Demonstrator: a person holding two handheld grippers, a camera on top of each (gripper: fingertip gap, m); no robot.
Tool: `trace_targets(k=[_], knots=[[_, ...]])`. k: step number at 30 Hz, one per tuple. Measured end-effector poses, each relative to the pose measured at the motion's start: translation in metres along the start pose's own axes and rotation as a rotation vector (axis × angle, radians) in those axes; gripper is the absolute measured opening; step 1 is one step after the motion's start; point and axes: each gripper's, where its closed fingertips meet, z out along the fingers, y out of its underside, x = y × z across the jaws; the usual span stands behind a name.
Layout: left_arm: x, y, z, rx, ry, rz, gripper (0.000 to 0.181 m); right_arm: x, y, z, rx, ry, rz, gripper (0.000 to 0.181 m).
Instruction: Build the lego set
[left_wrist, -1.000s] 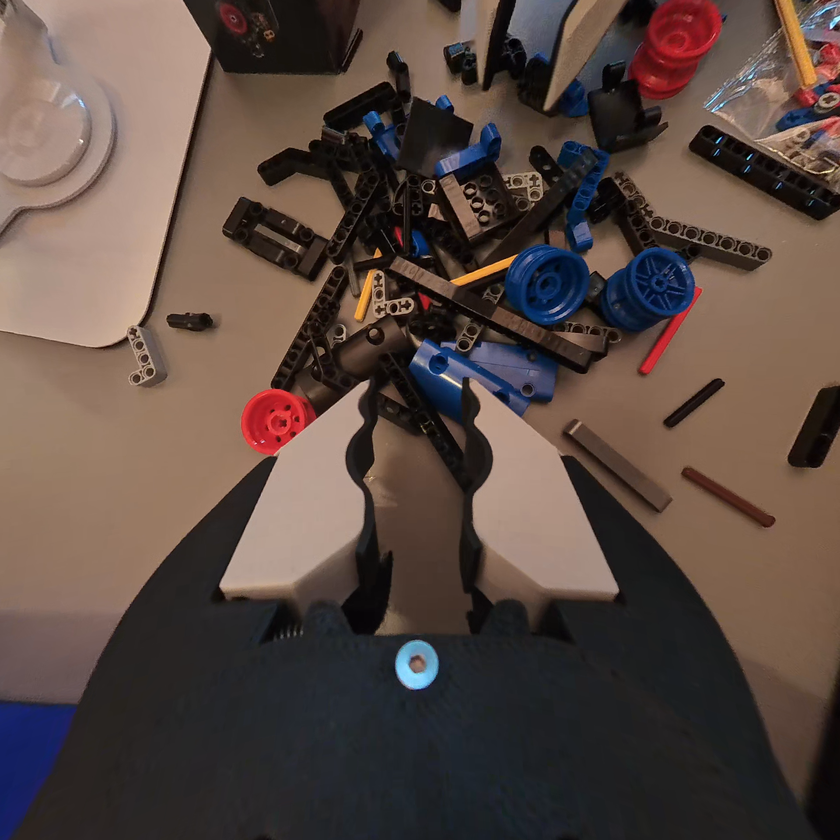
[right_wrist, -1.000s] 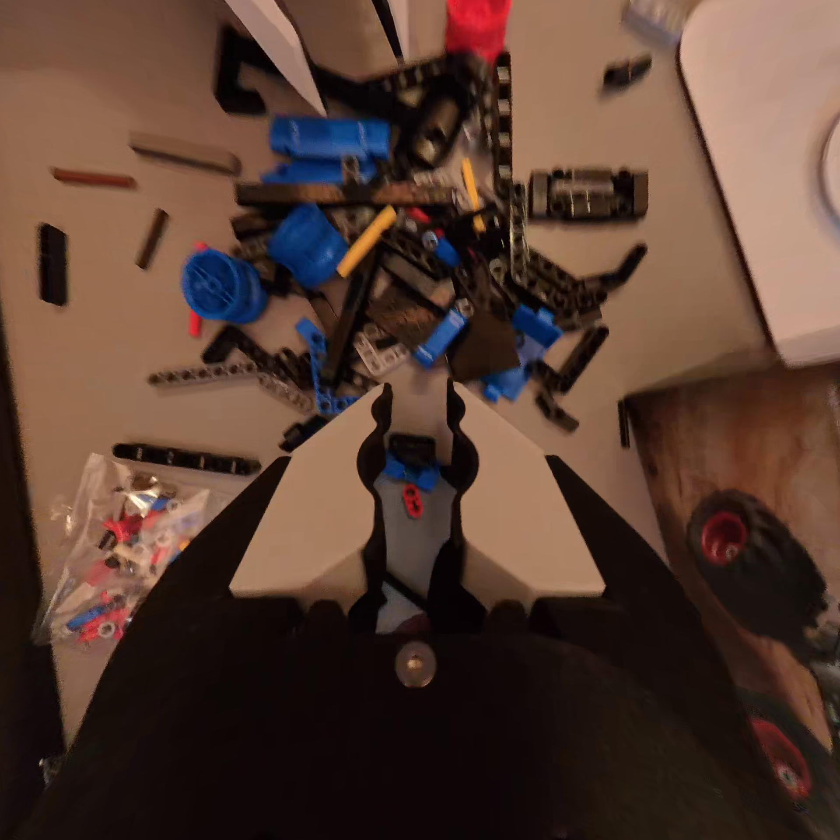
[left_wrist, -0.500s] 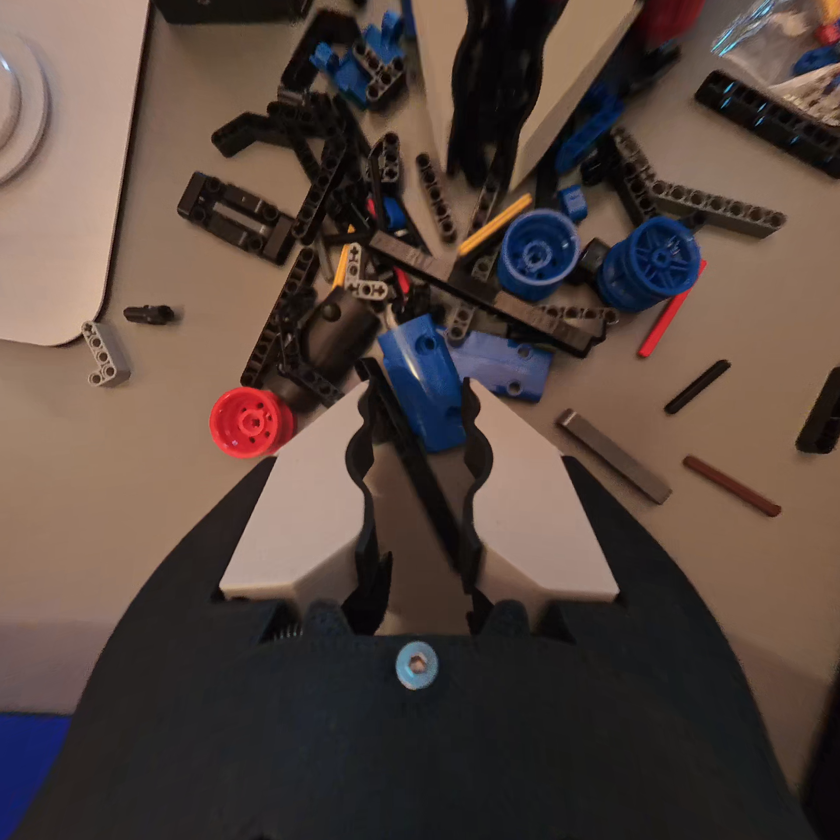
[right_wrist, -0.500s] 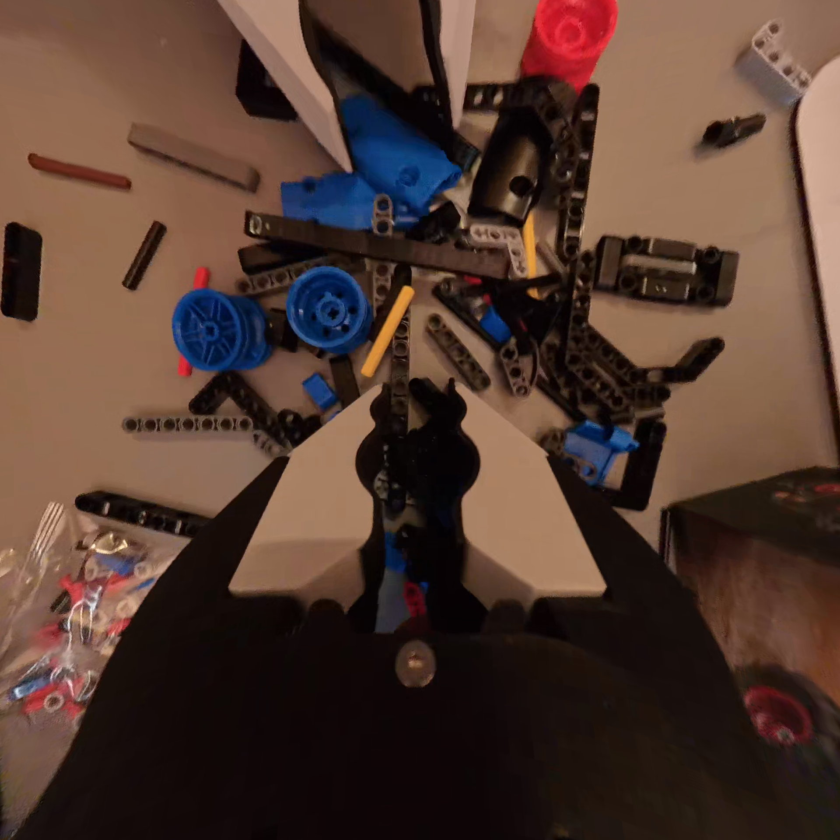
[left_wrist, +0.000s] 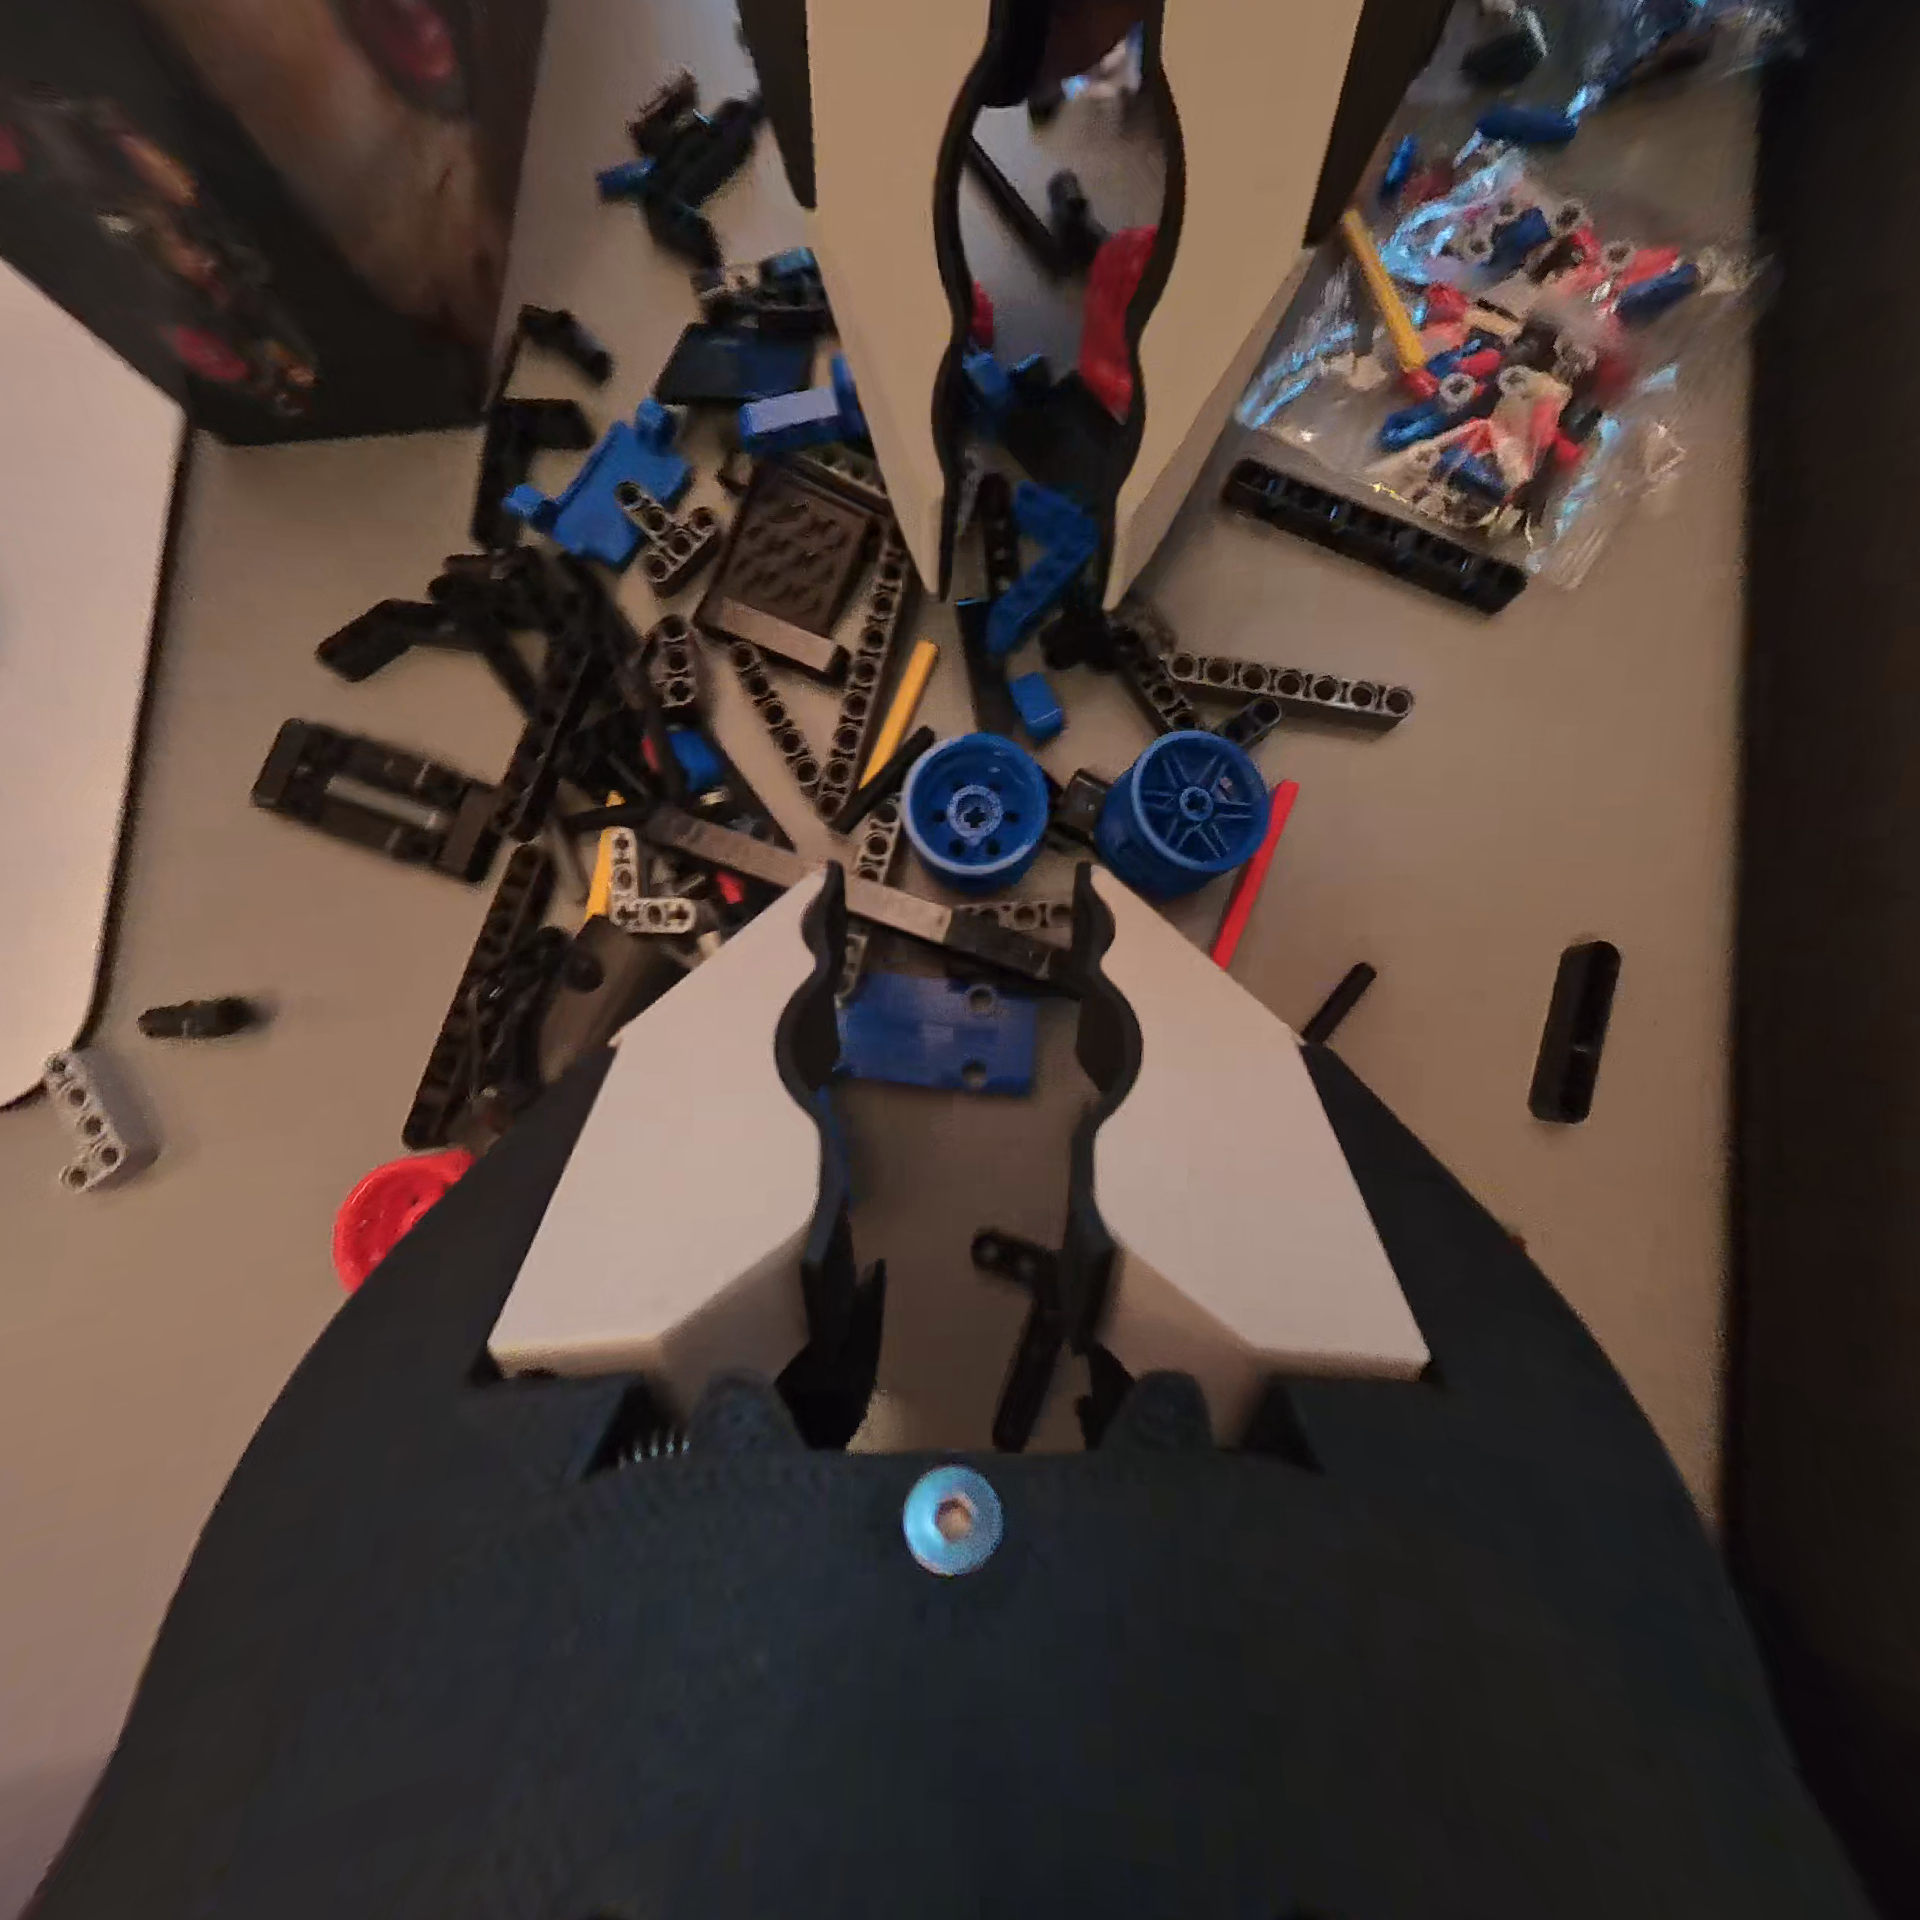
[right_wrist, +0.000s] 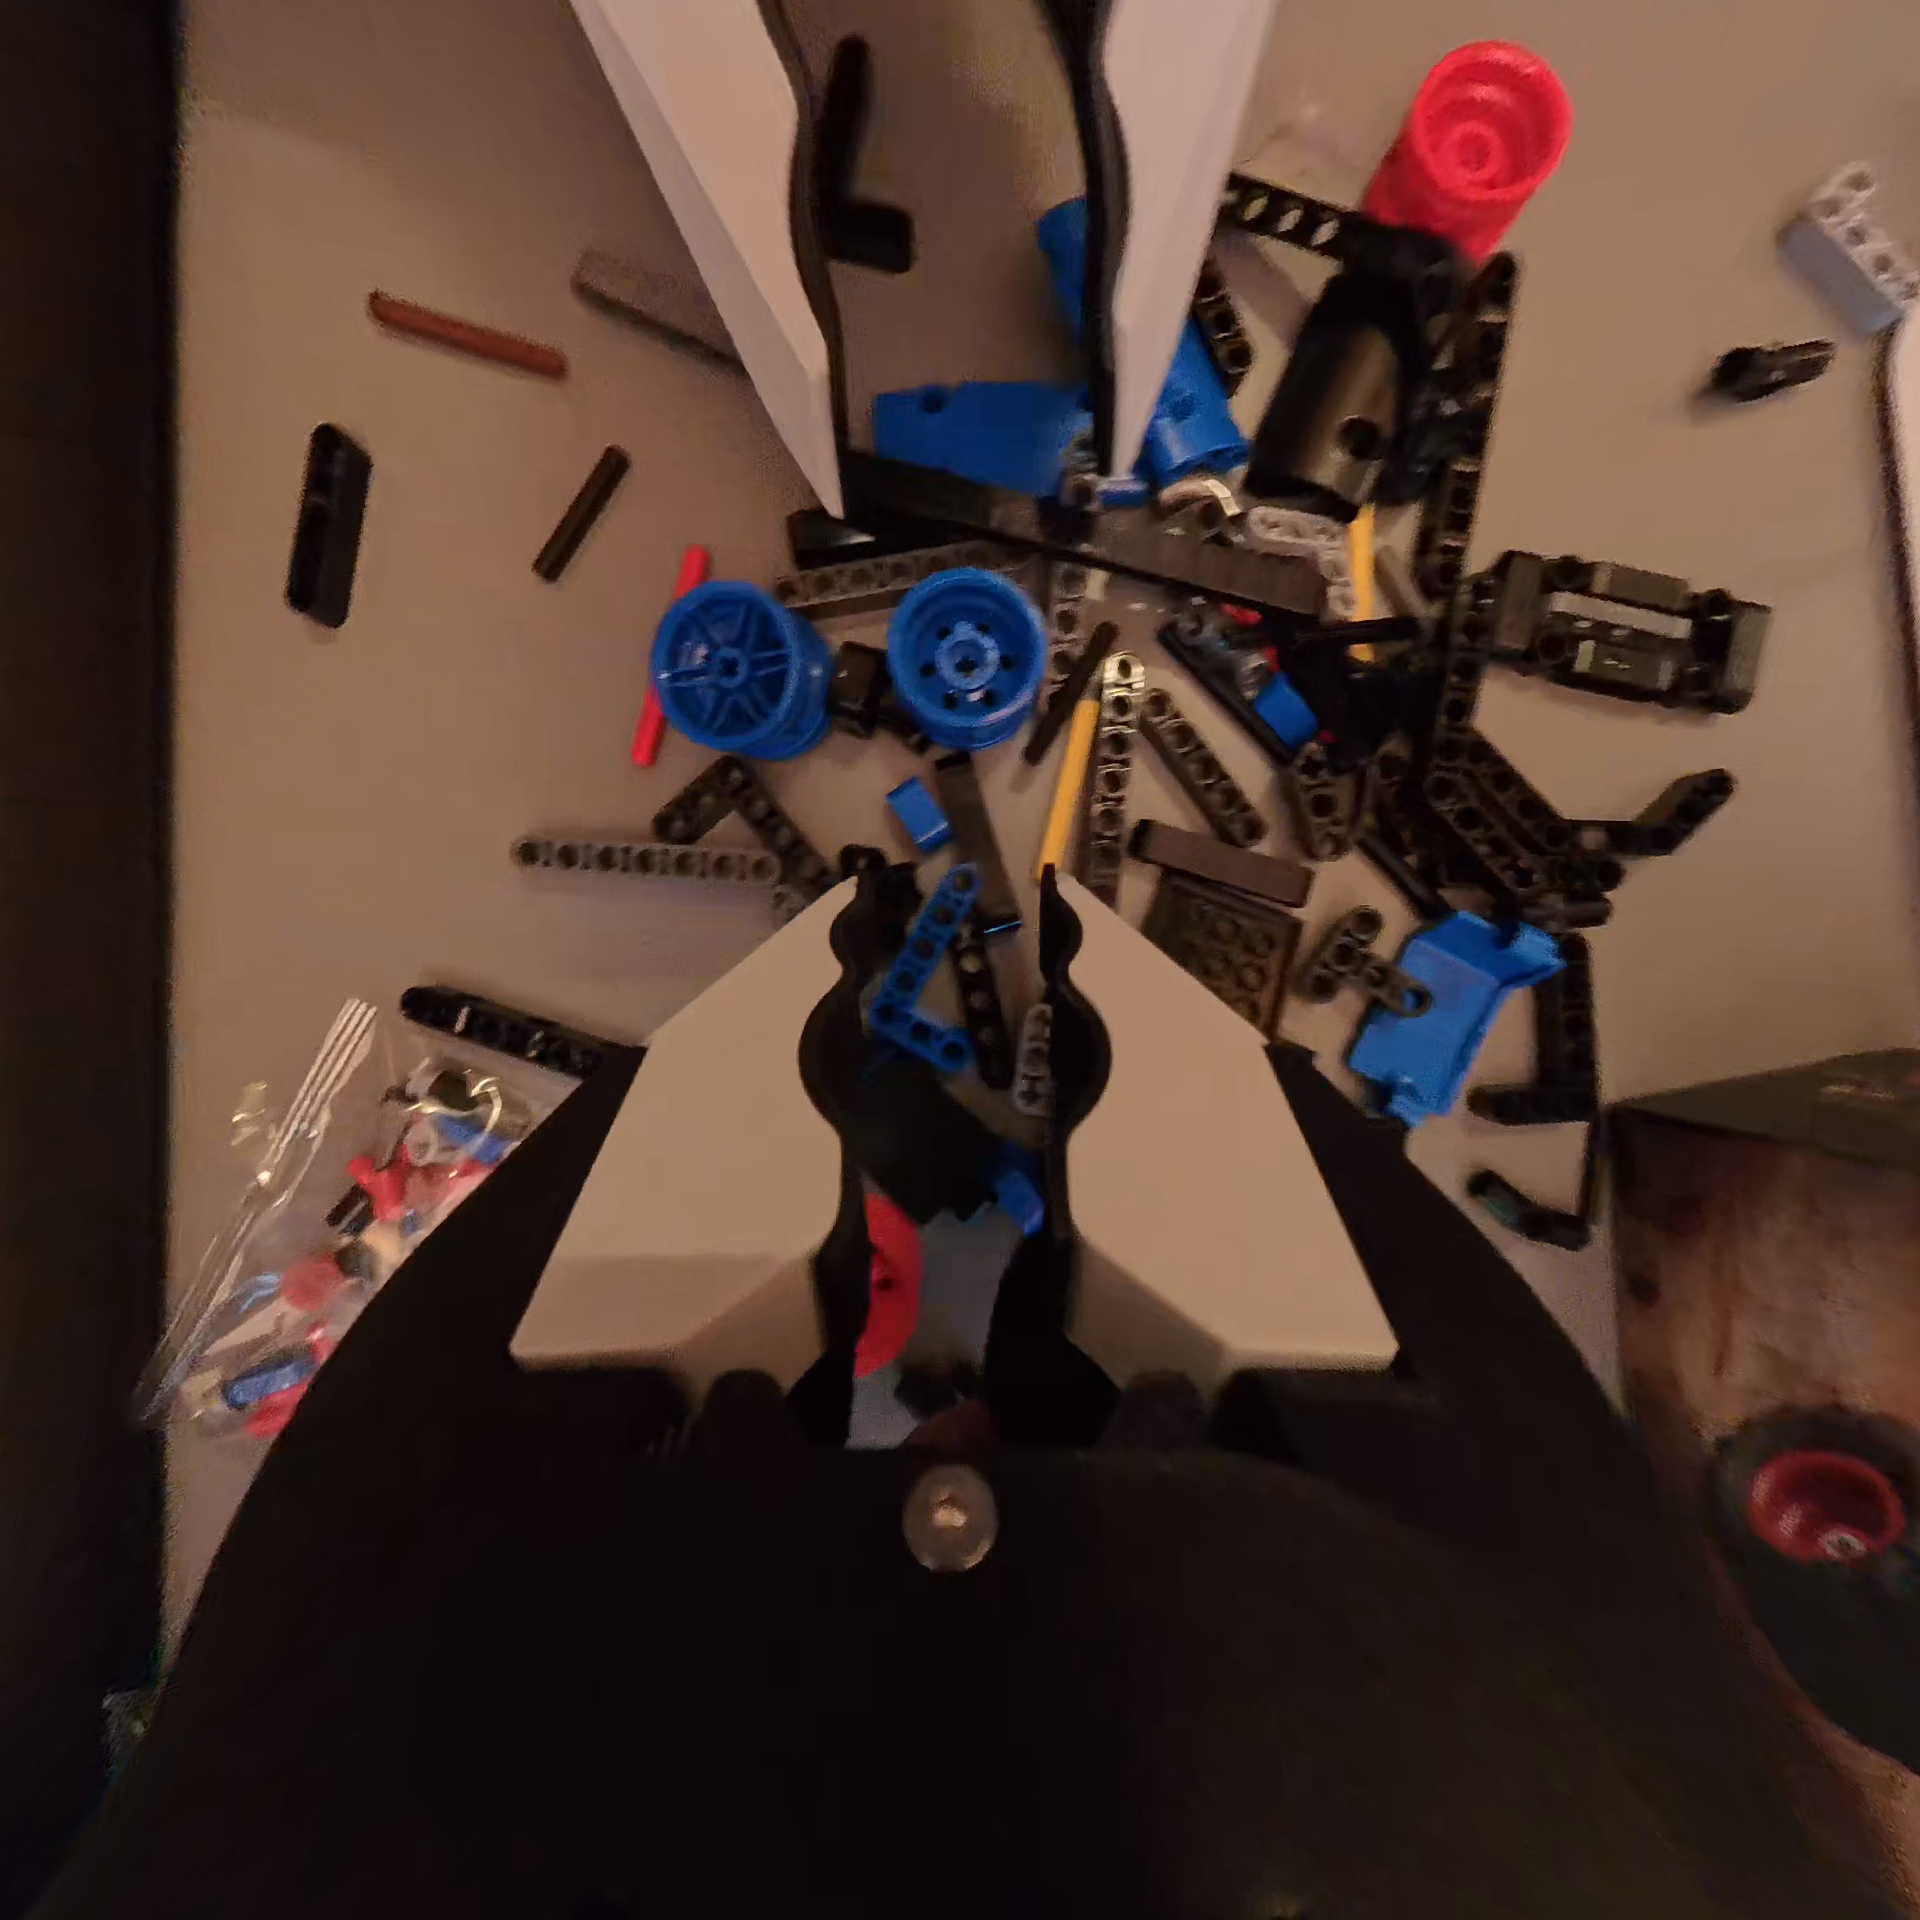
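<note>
Loose lego parts (left_wrist: 790, 665) heaped in the middle of the desk (left_wrist: 1455, 935), nothing joined yet by the look of it. Sealed bag of small pieces (left_wrist: 1455, 343) off toward one edge, dark box (left_wrist: 260, 208) at a far corner.

Left tongs (left_wrist: 956, 894) released, fingers spread on either side of a flat blue panel (left_wrist: 935, 1039) at the near side of the heap. Right tongs (right_wrist: 951, 894) reaching in from the opposite side, also spread, straddling a blue angled beam (right_wrist: 925, 977). Probably no contact with either piece yet, though blur makes that hard to confirm.

Likely trouble from here:
- Long black beam (left_wrist: 904, 914) lying across the panel's far edge. Closing there could pinch both at once, or lever the beam up and scatter the heap.
- Short black beam (right_wrist: 977, 987) and a small grey piece close beside the angled beam, inside the same gap. Easy to grab two or three pieces instead of one.
- Two blue wheels (left_wrist: 971, 810) between the two sets of tongs. Any nudge could send them rolling toward a desk edge.
- Both tongs pointed at each other over the same heap, tips near. Further advance from either side risks a knock.
- Thin, flat pieces lying level on the desk: shallow bite, likely slip or snap-away on closing.
</note>
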Motion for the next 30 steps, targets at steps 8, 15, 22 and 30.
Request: trace_targets(k=[8,15,22,30], knots=[[-0.002,0.008,0.010,-0.072,-0.039,0.045,0.033,-0.003,0.014,0.004,-0.027,0.029,-0.007,0.020],[-0.007,0.024,-0.004,-0.116,-0.044,0.014,0.028,0.003,0.020,-0.015,-0.011,0.063,0.022,0.022],[-0.014,0.017,-0.016,-0.080,-0.083,-0.011,0.033,0.019,0.014,-0.023,0.040,0.121,0.054,0.026],[-0.019,0.034,0.006,-0.222,-0.121,0.020,0.016,0.023,0.019,-0.028,0.020,0.172,0.041,0.025]])
